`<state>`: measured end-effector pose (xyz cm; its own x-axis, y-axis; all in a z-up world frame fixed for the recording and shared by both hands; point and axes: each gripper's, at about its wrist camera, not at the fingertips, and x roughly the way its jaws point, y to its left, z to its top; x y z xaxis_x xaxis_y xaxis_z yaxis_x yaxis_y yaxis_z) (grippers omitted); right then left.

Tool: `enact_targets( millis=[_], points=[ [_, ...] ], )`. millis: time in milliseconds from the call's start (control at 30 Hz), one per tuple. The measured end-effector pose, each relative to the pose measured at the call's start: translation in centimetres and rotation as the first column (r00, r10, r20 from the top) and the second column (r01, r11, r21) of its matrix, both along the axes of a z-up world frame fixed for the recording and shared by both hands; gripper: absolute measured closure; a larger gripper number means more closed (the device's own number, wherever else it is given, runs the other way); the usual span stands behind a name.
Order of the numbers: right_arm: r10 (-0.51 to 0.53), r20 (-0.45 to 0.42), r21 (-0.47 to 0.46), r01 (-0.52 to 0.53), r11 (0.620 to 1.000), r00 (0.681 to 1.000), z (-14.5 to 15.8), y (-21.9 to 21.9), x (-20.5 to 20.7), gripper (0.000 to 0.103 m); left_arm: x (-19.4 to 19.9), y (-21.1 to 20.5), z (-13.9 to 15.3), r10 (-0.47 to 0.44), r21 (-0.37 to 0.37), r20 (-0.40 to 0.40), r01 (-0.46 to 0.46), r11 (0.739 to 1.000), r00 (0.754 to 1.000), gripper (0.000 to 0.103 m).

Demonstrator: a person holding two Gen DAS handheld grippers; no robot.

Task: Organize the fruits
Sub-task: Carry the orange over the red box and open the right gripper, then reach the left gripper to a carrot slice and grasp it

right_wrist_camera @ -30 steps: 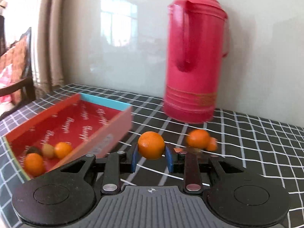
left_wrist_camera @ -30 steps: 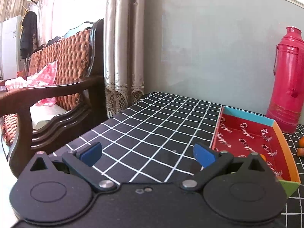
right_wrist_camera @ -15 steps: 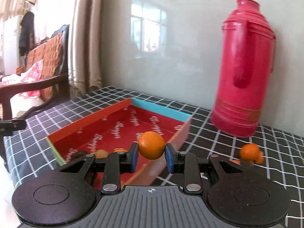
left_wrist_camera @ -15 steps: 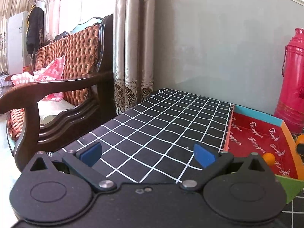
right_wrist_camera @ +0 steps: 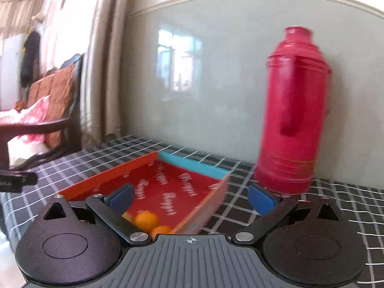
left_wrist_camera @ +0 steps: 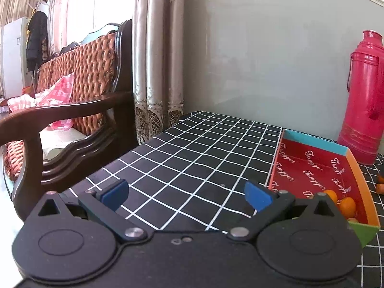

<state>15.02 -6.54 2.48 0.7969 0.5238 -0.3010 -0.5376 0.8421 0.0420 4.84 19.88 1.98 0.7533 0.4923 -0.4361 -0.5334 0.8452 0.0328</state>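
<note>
Right gripper (right_wrist_camera: pixel 190 198) jaws have just been opening and are now spread wide, blue pads far apart, nothing between them; half a second ago an orange was clamped there. That orange is no longer seen between the pads; two oranges (right_wrist_camera: pixel 147 219) are seen in the near corner of the tray (right_wrist_camera: pixel 192 164), touching each other, directly below the gripper. Which of them was dropped cannot be told. Right view is motion-blurred; it has swung so the tray sits centred under the jaws, where before it was off to the left. Left gripper (left_wrist_camera: pixel 187 193) is unchanged: jaws wide open, empty, held over bare tablecloth (left_wrist_camera: pixel 192 148) left of the tray. In the left view two oranges (left_wrist_camera: pixel 347 206) are visible in the tray's near right corner, where one second ago barely a sliver of orange showed. Two more oranges (left_wrist_camera: pixel 380 183) are left on the cloth right of the tray, cut by the frame edge. Tray: shallow, rectangular, flared walls, looks like glossy card, red floor with white script print, orange side walls, teal far wall, green near corner. Cloth: black with white grid. Flask (right_wrist_camera: pixel 294 110): tall red cylinder, ribbed, with handle, upright behind the tray's far right corner. Pads: smooth blue blocks on black linkage arms.
</note>
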Motion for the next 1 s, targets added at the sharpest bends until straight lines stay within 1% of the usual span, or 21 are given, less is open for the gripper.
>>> enact_targets(
  millis=[33, 167, 300, 467, 600, 700, 833, 1000],
  points=[
    [-0.02, -0.009, 0.006, 0.02, 1.0, 1.0, -0.1, -0.7, 0.3, 0.0, 0.0, -0.1, 0.0, -0.004, 0.002, -0.004, 0.004, 1.0, 1.0, 0.006],
    [-0.091, -0.072, 0.02, 0.092, 0.996, 0.993, -0.8, -3.3, 1.2, 0.0, 0.3, -0.8, 0.2, -0.018, 0.007, 0.0, 0.018, 1.0, 1.0, 0.006],
    [-0.163, -0.123, 0.069, 0.172, 0.983, 0.979, -1.0, -6.5, 2.0, 0.0, 0.7, -2.0, 0.3, -0.045, 0.011, 0.004, 0.045, 0.999, 0.999, 0.006],
    [-0.241, -0.137, 0.104, 0.256, 0.961, 0.961, -0.8, -10.0, 2.1, 0.0, 1.6, -3.9, 0.5, -0.08, 0.017, 0.006, 0.08, 0.997, 0.997, 0.006],
    [-0.286, -0.12, 0.112, 0.299, 0.948, 0.951, -0.7, -12.3, 1.6, 0.0, 2.2, -5.6, 0.7, -0.121, -0.003, 0.037, 0.121, 0.993, 0.992, 0.006],
    [-0.325, -0.113, 0.114, 0.337, 0.934, 0.939, -0.8, -13.8, 1.2, 0.0, 2.8, -7.8, 0.9, -0.176, 0.005, 0.059, 0.177, 0.984, 0.983, 0.006],
    [-0.346, -0.145, 0.109, 0.362, 0.926, 0.927, -1.2, -16.1, 1.3, 0.0, 4.2, -11.6, 0.6, -0.252, 0.047, 0.04, 0.25, 0.967, 0.967, 0.006],
    [-0.372, -0.121, 0.08, 0.382, 0.921, 0.92, -1.4, -18.2, 0.9, 0.0, 5.7, -16.2, 0.4, -0.347, 0.053, 0.044, 0.344, 0.937, 0.937, 0.006]
  ],
)
